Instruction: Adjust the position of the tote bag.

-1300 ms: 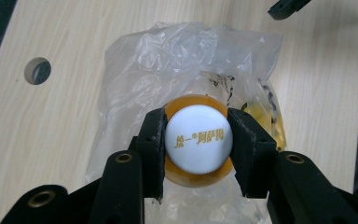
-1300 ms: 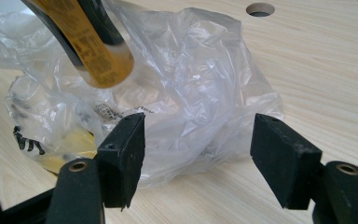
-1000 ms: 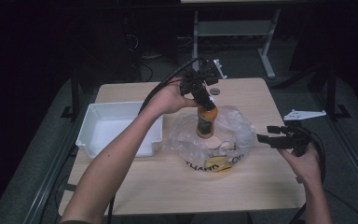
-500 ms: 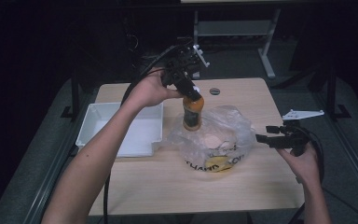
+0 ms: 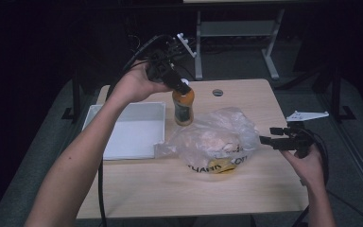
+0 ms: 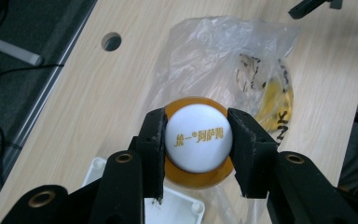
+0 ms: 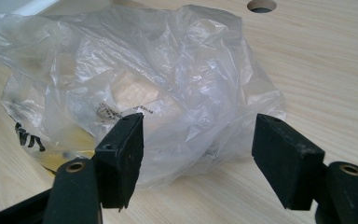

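Left claw (image 6: 196, 144) is clamped on the white cap of the bottle (image 5: 183, 107), held above the table (image 5: 246, 97) between plastic bag (image 5: 217, 135) and white tray (image 5: 132, 130). Rigid, smooth, likely heavy with liquid; cap grip may slip. Right claw (image 7: 198, 151) stands open beside the bag.

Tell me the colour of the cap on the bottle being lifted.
White with gold lettering, clearest in the left gripper view: bottle cap.
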`<state>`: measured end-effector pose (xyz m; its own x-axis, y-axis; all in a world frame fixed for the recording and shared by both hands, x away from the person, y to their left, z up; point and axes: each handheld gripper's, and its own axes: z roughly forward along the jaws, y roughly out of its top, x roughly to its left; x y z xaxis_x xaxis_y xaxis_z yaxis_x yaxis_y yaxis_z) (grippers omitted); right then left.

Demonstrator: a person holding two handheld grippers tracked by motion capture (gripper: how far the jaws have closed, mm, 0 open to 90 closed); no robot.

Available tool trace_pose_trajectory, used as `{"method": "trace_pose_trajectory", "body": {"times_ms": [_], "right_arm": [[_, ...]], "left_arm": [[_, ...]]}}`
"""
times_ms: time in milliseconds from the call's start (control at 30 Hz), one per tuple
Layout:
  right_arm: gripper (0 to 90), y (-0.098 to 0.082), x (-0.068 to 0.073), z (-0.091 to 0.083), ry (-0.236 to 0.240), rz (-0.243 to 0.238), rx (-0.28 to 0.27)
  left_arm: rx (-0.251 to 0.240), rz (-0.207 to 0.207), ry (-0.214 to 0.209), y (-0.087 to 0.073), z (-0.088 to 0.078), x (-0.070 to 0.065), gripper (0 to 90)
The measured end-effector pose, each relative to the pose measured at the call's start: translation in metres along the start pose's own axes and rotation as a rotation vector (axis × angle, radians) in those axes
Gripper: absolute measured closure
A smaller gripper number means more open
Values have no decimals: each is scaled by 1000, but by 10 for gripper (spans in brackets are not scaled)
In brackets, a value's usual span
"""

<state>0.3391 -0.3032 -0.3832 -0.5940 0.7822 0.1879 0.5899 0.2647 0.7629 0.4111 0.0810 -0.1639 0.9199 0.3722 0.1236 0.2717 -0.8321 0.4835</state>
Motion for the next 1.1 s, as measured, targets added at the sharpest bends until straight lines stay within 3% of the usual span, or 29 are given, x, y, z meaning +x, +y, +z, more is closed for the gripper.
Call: {"method": "trace_pose_trajectory", "body": {"times_ms": [533, 1100], "right_arm": [[324, 0, 0, -1, -4, 4, 3], [312, 0, -2, -3, -3, 10, -8]], "left_arm": [[32, -63, 63, -33, -20, 21, 593], [84, -138, 110, -72, -27, 42, 592]]}}
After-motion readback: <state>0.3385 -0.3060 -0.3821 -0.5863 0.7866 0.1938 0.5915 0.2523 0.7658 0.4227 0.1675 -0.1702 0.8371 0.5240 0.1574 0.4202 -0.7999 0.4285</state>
